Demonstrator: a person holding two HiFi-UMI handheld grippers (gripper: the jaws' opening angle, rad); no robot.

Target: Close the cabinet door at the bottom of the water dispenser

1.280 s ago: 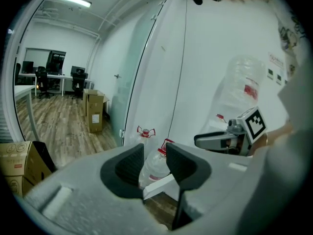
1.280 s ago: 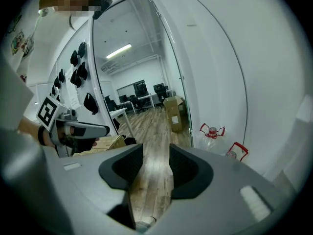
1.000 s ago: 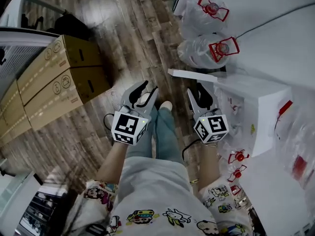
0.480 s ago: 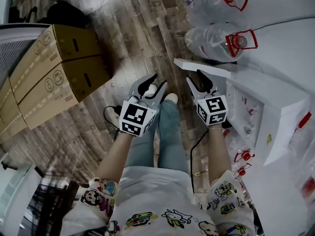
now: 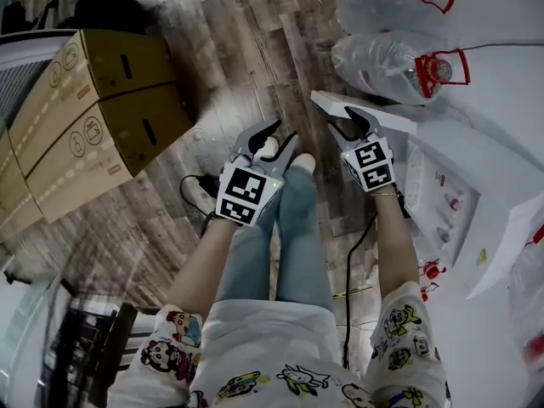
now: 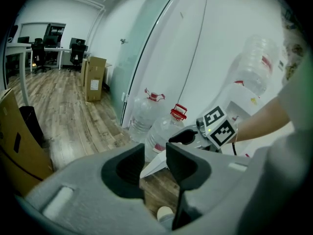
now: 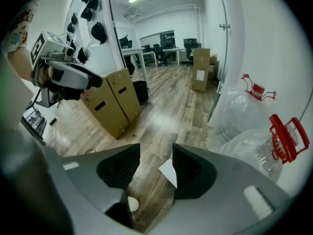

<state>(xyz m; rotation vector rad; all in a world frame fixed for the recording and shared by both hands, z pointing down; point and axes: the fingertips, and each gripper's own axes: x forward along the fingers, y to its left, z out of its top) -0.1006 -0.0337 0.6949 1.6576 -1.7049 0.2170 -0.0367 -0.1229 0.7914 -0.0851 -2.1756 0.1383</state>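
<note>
The water dispenser [image 5: 444, 195] stands white at the right, and its bottom cabinet door [image 5: 367, 114] swings out open over the wood floor. My right gripper [image 5: 352, 122] hangs just over the door's upper edge with its jaws opening. In the right gripper view [image 7: 156, 156] the door's white corner [image 7: 169, 173] shows through the gap, and neither pad touches it. My left gripper [image 5: 265, 139] is open and empty, left of the door and above the person's shoes. Its own view [image 6: 154, 153] shows the door's edge [image 6: 155, 164] beyond the gap.
Two big water bottles with red handles [image 5: 393, 58] [image 5: 384, 0] lie beside the dispenser, just behind the door. Stacked cardboard boxes [image 5: 93, 113] stand at the left. The person's legs and shoes [image 5: 285, 155] are below the grippers. A black cable [image 5: 191, 198] lies on the floor.
Both grippers have sunk toward the floor. The right one has reached the open door's upper edge and spread its jaws wider. The left stays open.
</note>
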